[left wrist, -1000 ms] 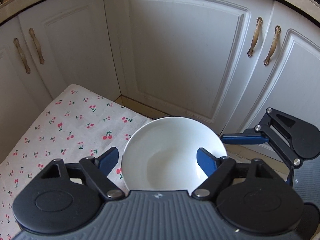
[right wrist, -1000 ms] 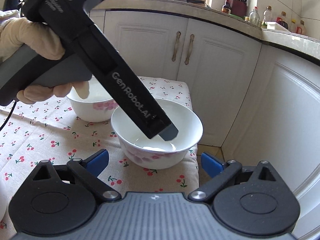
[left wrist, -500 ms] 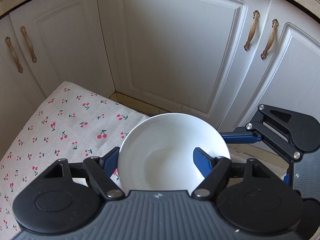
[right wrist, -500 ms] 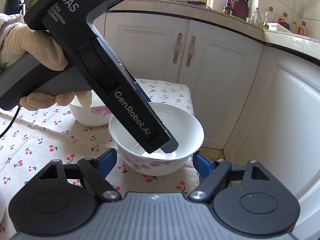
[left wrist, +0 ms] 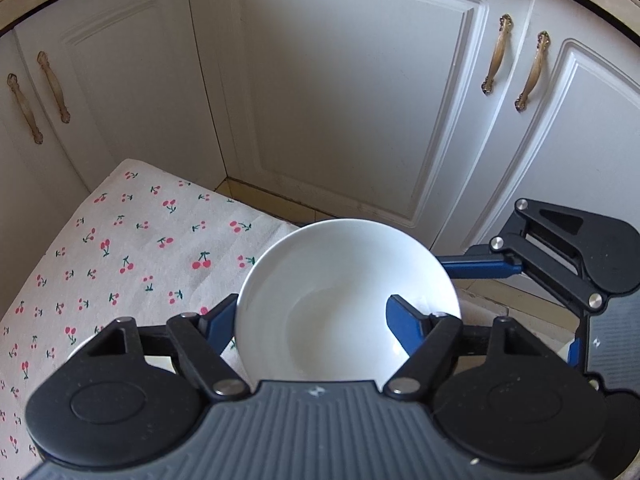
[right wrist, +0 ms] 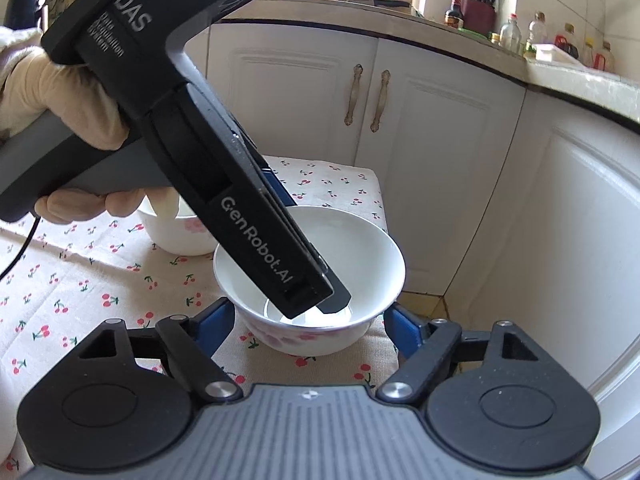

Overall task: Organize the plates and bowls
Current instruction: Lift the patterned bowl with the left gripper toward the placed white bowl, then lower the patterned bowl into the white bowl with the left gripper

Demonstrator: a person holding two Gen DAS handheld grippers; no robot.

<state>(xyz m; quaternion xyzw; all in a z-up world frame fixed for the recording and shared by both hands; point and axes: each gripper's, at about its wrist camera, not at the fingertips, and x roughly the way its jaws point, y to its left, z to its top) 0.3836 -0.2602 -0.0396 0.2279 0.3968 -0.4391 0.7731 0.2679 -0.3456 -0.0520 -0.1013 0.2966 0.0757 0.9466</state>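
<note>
A white bowl (left wrist: 340, 308) with pink flowers on its outside (right wrist: 360, 248) stands near the corner of a cherry-print tablecloth (right wrist: 80, 292). My left gripper (left wrist: 310, 306) reaches down into it from the left and is shut on its rim. One pad lies against the outer wall and the other fingertip (right wrist: 338, 300) is inside. My right gripper (right wrist: 310, 313) straddles the same bowl low down. Its jaws are closing, and both blue pads touch the bowl's outer sides. One right finger (left wrist: 480, 268) shows against the bowl in the left wrist view.
A second flowered bowl (right wrist: 180, 236) sits behind, partly hidden by a gloved hand (right wrist: 60, 92) holding the left gripper. White cabinet doors (left wrist: 340, 100) stand close beyond the table's edge. A counter with bottles (right wrist: 520, 28) runs above them.
The left jaws have closed from beside the bowl onto its rim. The right jaws have come in from wide apart to the bowl's sides. Neither hand has shifted.
</note>
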